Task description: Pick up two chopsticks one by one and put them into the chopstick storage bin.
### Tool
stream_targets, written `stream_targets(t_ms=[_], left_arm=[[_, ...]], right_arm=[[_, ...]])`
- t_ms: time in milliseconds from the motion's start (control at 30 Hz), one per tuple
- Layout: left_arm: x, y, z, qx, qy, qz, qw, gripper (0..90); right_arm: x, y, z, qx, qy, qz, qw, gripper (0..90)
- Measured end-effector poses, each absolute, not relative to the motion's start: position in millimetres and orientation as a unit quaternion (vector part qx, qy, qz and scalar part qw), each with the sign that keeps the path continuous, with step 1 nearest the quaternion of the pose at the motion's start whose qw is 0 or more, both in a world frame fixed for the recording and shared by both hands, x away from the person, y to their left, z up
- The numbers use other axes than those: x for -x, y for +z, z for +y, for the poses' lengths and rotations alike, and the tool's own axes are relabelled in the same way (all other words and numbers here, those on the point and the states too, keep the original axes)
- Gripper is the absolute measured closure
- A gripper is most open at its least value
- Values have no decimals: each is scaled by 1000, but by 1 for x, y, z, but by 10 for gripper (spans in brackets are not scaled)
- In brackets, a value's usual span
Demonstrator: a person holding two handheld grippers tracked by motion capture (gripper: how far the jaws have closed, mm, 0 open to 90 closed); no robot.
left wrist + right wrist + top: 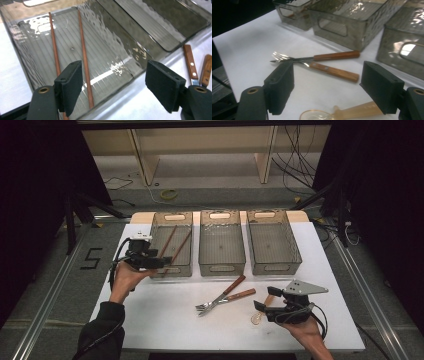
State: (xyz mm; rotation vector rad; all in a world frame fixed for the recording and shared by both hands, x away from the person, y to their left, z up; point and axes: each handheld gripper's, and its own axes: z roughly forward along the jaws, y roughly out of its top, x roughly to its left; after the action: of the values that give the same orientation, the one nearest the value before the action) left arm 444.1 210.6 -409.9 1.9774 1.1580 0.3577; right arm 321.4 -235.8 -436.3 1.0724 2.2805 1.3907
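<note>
Left gripper [159, 263] fingers [70, 87] parted, empty, above near end of left bin [156, 227] holding two chopsticks [83, 53]. Right gripper [265, 303] fingers [280, 86] likewise spread, empty, over spoon [342, 113] at near right. Fork [324, 70] and knife [322, 57] crossed mid-table.

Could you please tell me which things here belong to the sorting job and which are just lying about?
In the job:
- chopsticks, already in the left bin
- fork, knife and spoon on the table
- middle bin and right bin
- both hand-held grippers, left and right, open

Just lying about:
- cables on the floor
- wooden frame behind
</note>
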Motion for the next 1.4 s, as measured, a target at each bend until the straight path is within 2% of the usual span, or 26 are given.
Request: stream_targets(t_ms=[233,500,800,1400], left_arm=[[-425,-421,202,-782,159,437,414,270],[-399,-426,197,-775,161,411,452,251],[-378,-444,196,-786,158,391,452,246],[-367,-464,202,-793,150,388,446,236]], right_arm=[[-336,-435,-243,-389,442,794,152,294],[-356,-437,-248,-399,420,801,149,311],[-370,-424,-247,-333,370,855,148,309],[-385,-423,-241,-206,253,937,124,294]])
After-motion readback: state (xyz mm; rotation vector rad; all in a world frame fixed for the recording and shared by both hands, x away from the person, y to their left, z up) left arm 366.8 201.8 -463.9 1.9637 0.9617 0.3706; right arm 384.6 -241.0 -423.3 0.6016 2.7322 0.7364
